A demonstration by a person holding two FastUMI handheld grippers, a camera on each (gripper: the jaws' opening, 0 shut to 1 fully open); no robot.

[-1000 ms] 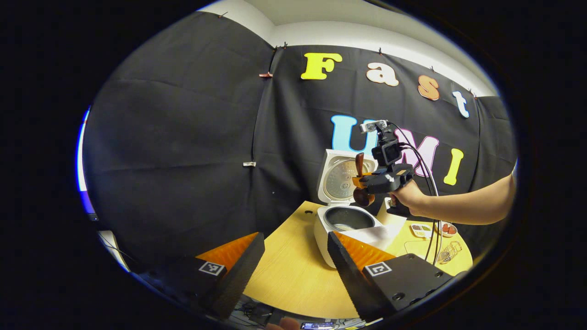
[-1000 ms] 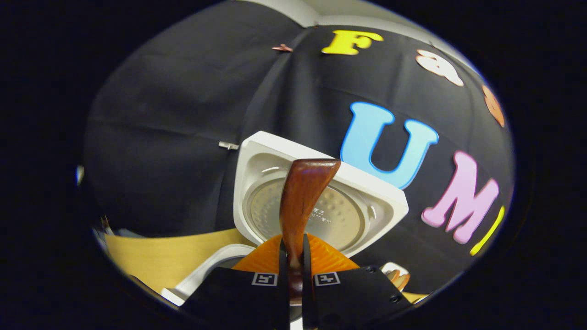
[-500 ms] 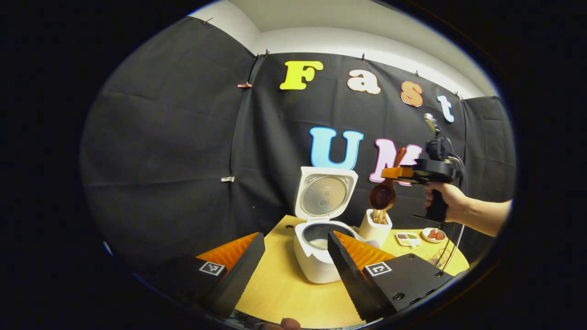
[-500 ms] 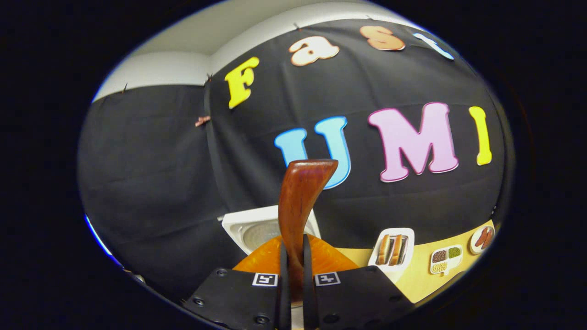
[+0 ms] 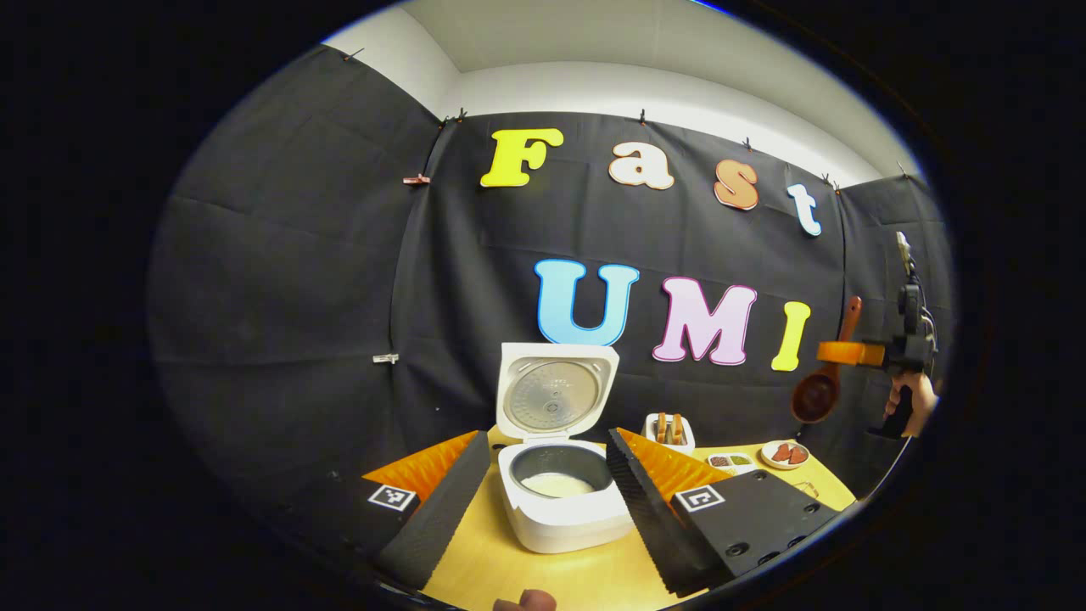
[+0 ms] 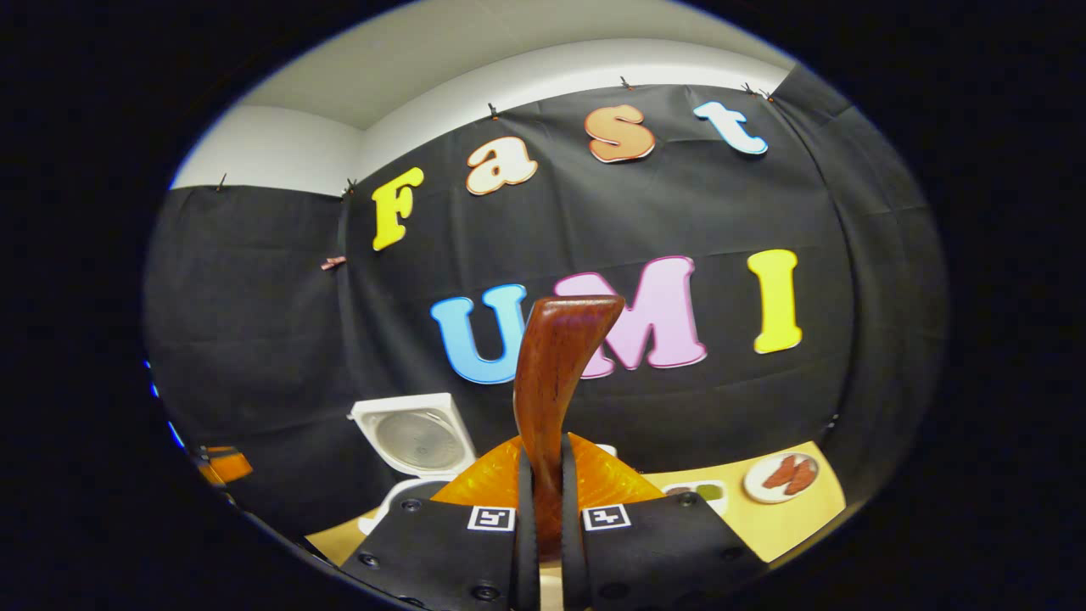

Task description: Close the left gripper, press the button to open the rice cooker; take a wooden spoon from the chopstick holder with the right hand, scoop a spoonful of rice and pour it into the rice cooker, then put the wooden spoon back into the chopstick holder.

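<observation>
Spoon swung away from cooker

Your right gripper [image 6: 543, 543] pinches the wooden spoon [image 6: 556, 382], now far right of the rice cooker [image 5: 560, 501]. Cooker open, rice [image 5: 556, 484] inside. Your left gripper [image 5: 543, 501] is spread wide. Chopstick holder [image 5: 670, 430] holds utensils.

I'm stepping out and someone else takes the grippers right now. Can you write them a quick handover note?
Left gripper: open, holding nothing, facing the rice cooker.
Right gripper: shut on the wooden spoon, held high off to the right of the table, bowl hanging down.
Rice cooker: lid up, white rice in the pot.
Chopstick holder: behind the cooker, to its right.
Done: cooker opened, spoon taken out.
Left: put the spoon back into the holder.
</observation>
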